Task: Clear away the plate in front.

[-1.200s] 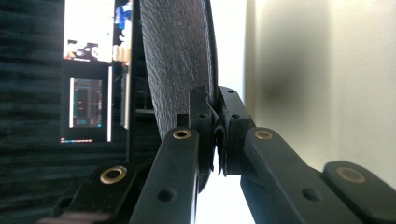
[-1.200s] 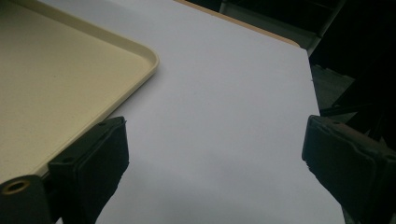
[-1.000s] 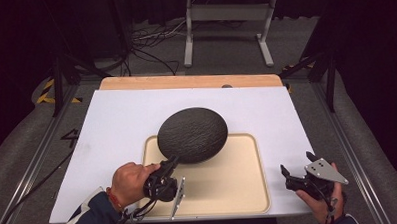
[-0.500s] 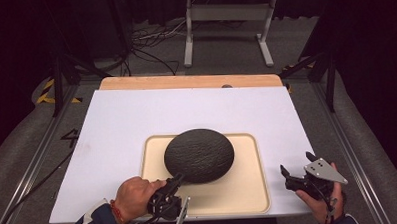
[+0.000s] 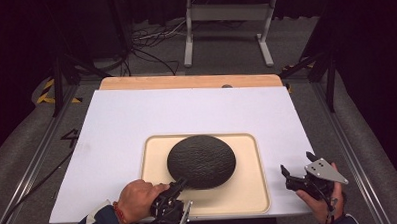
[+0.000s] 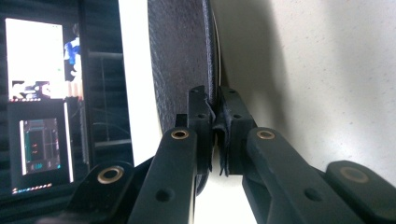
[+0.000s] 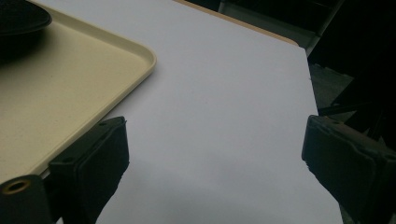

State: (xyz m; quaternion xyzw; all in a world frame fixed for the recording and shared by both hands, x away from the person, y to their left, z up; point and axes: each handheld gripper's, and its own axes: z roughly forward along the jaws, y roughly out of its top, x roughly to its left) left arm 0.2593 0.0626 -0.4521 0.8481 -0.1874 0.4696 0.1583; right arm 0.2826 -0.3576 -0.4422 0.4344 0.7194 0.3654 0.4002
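Fingers (image 6: pixel 198 122) of left gripper (image 6: pixel 214 122) clamped on black plate (image 5: pixel 201 161) rim.

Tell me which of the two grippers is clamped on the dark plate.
The left gripper: its jaws pinch the near rim of the dark plate over the cream tray. The right gripper sits open beside the tray, holding nothing.

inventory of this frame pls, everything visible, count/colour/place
plate: 1, black, textured, over the tray, its near rim pinched by the left gripper
tray: 1, cream, near middle of the white sheet
white sheet: 1, covers most of the table
table: 1, wooden edge showing at the far side
metal stand: 1, grey, on the floor beyond the table
cables: several, dark, floor at far left
left gripper: 1, black, jaws shut on the plate rim
right gripper: 1, black, jaws open, right of the tray
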